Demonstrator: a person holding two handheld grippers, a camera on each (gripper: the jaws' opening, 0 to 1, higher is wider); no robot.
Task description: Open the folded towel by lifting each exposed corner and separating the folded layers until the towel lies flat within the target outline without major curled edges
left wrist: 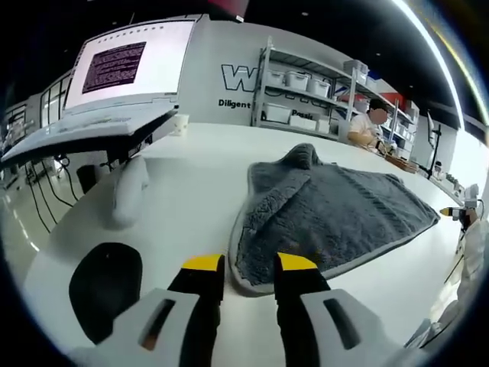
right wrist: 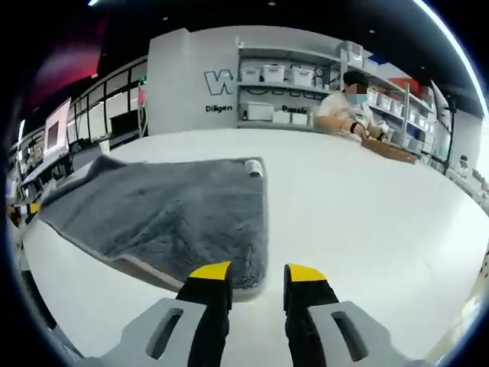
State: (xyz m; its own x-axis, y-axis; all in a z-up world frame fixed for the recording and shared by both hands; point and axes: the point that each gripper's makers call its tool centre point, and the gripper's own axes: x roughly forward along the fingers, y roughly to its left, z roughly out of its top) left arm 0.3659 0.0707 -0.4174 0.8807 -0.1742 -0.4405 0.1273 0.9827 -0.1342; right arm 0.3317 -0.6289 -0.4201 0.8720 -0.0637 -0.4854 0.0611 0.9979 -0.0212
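Both claws, left claw [left wrist: 250,269] and right claw [right wrist: 257,275], hung released at lower centre over the white bench [right wrist: 367,206]; grey towel [left wrist: 328,214] looked mostly spread, its upper corner still bunched.

1. The towel [left wrist: 336,218] lies on the counter [left wrist: 191,191], its near corner just ahead of the left gripper [left wrist: 250,264].
2. In the right gripper view, the towel [right wrist: 168,214] lies ahead and left of the right gripper [right wrist: 257,271].
3. Shelves [right wrist: 279,95] stand behind the counter [right wrist: 367,206]; a person [right wrist: 348,107] is at its far edge.
4. A monitor [left wrist: 126,69] stands to the far left in the left gripper view.
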